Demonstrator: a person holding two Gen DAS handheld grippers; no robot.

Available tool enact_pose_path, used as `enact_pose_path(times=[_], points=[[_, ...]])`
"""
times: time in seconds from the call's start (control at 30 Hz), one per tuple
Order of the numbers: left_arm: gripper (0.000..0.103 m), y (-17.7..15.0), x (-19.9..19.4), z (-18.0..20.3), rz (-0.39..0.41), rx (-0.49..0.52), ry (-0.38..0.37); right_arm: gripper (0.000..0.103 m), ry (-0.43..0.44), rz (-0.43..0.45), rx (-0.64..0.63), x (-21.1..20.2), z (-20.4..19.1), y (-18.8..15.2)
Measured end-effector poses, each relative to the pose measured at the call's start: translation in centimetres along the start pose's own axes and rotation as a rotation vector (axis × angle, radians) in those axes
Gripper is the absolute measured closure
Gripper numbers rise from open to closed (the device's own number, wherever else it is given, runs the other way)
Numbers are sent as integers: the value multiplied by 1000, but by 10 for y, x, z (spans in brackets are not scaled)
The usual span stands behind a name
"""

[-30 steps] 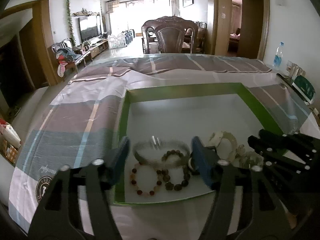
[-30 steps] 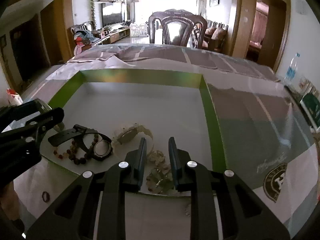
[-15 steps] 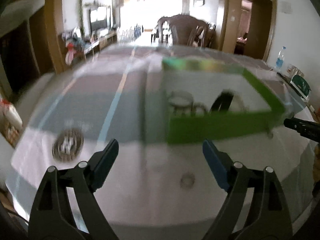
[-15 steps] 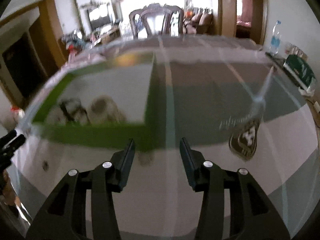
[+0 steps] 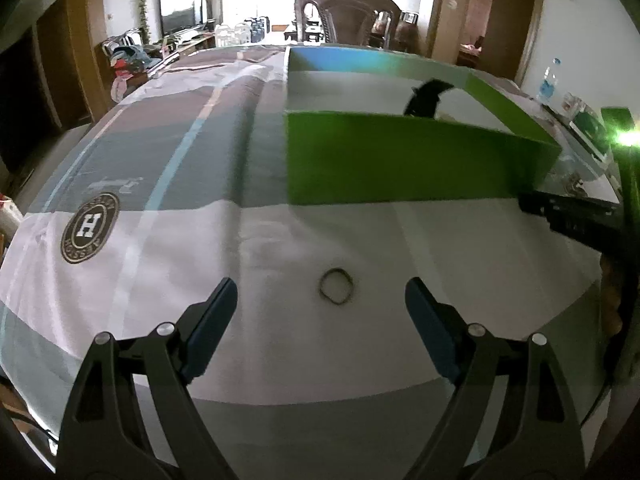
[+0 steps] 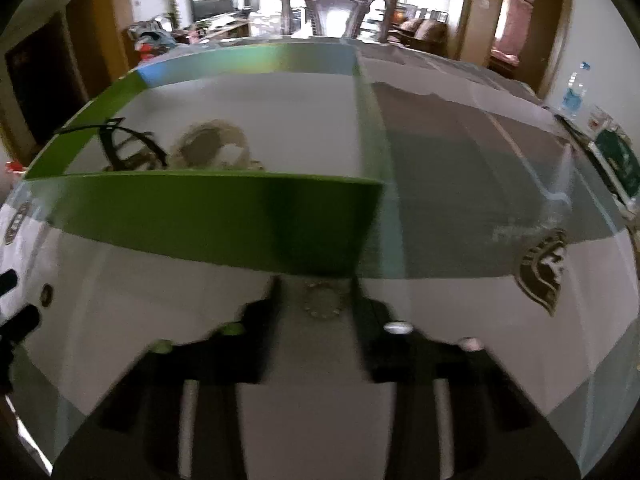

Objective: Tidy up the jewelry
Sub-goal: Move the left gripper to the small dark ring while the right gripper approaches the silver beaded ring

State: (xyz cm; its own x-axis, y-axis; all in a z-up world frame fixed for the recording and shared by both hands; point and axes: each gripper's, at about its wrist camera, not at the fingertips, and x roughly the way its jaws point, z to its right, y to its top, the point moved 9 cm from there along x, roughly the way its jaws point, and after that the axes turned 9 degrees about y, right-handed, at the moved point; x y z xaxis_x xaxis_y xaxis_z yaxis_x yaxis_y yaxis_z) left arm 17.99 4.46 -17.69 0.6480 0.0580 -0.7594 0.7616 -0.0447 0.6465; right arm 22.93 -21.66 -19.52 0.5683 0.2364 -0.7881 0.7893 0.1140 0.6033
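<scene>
My left claw (image 5: pixel 320 300) is hanging spread wide, a ring (image 5: pixel 336 280) lying flat between its tips; my right claw (image 6: pixel 314 300) is straddling a beaded bracelet (image 6: pixel 322 304), spread.

Both tongs (image 5: pixel 320 304) (image 6: pixel 314 304) spread apart.

Both views are taken low over the counter (image 5: pixel 280 360), facing the far chair (image 5: pixel 348 12). The left wrist view is set left of the green box (image 5: pixel 400 160), the right wrist view close to its near wall (image 6: pixel 200 216). The box and chair are shared by both views.
</scene>
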Motion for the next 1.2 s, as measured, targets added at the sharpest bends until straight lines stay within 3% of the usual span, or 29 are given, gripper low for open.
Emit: enact_pose_path(times=[0.1,0.3,0.33,0.4,0.57,0.73,0.9,1.2], points=[[18,-2,1,3,0,8,-9,82,32,-12,-13,-4,-9,-7],[18,-1,6,7,-10,5,-21,81,182,-11,-85,-24,-50,-39],[18,0,6,8,-8,5,-20,78,190,1,-87,-26,-51,-41],[18,3,6,11,-3,3,-20,53,217,48,-84,-27,-57,-44],[20,2,15,14,-23,29,30,51,196,67,-35,-27,-50,-40],[38,0,13,25,-8,75,-4,45,218,77,1,-26,-46,-37],[38,-1,-2,43,38,128,-124,40,219,78,8,-27,-45,-35],[34,-3,5,21,14,64,-54,39,195,74,3,-27,-42,-40]])
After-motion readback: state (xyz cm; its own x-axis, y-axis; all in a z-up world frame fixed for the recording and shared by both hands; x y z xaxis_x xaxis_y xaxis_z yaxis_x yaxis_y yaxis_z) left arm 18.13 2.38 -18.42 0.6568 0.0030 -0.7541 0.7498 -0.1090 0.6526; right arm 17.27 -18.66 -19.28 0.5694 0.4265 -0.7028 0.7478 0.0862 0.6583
